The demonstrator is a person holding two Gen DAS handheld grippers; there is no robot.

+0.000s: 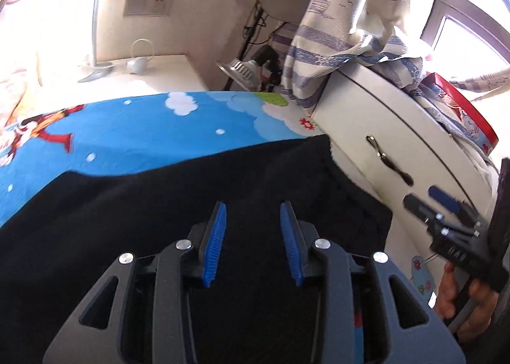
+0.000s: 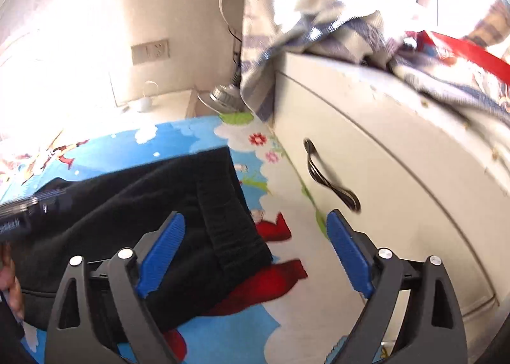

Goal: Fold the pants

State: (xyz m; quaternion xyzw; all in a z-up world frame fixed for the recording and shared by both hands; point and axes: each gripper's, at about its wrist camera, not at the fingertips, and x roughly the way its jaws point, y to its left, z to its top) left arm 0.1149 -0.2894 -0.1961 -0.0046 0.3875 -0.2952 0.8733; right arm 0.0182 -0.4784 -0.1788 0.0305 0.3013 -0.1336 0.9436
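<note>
The black pants point(image 1: 197, 204) lie spread on a blue cartoon-print bed sheet point(image 1: 127, 137). My left gripper point(image 1: 253, 214) hovers just above the middle of the pants, jaws partly open and empty. In the right wrist view the pants point(image 2: 143, 204) show their ribbed waistband edge point(image 2: 229, 223) toward the right. My right gripper point(image 2: 256, 226) is wide open and empty, above the waistband edge and the sheet point(image 2: 287, 306). The right gripper also shows at the right edge of the left wrist view point(image 1: 424, 201), held by a hand.
A white cabinet point(image 1: 382, 147) with a dark handle point(image 2: 328, 179) stands tight against the bed's right side. A striped curtain point(image 1: 338, 32) drapes over its top. A lamp point(image 1: 242, 69) and a bedside table point(image 1: 153, 73) stand behind the bed.
</note>
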